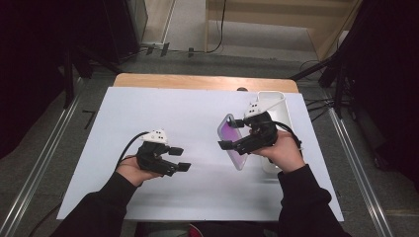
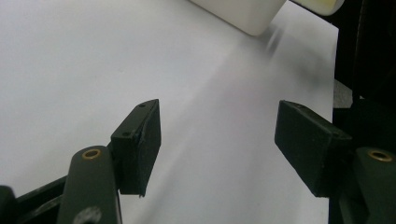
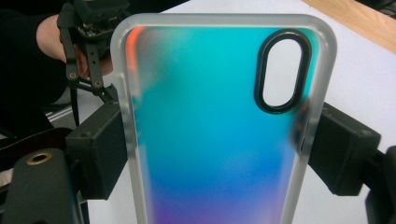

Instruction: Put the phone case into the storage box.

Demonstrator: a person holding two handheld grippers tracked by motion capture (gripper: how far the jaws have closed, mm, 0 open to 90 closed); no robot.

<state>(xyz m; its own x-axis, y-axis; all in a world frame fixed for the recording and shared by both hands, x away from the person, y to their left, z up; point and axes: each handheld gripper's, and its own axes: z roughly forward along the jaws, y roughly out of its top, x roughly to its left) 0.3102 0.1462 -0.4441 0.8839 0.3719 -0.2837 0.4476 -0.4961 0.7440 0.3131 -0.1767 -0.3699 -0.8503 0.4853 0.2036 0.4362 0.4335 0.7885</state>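
Clamping the phone case (image 3: 215, 135) by its two long edges, the right gripper (image 1: 232, 134) holds it raised off the white table sheet (image 1: 192, 118), right of centre in the high view. In the right gripper view the case stands upright between the jaws, camera cutout (image 3: 282, 70) at upper right. A white box (image 1: 272, 101) lies just behind it. The left gripper (image 1: 179, 158) sits lower left, jaws spread with nothing between them.
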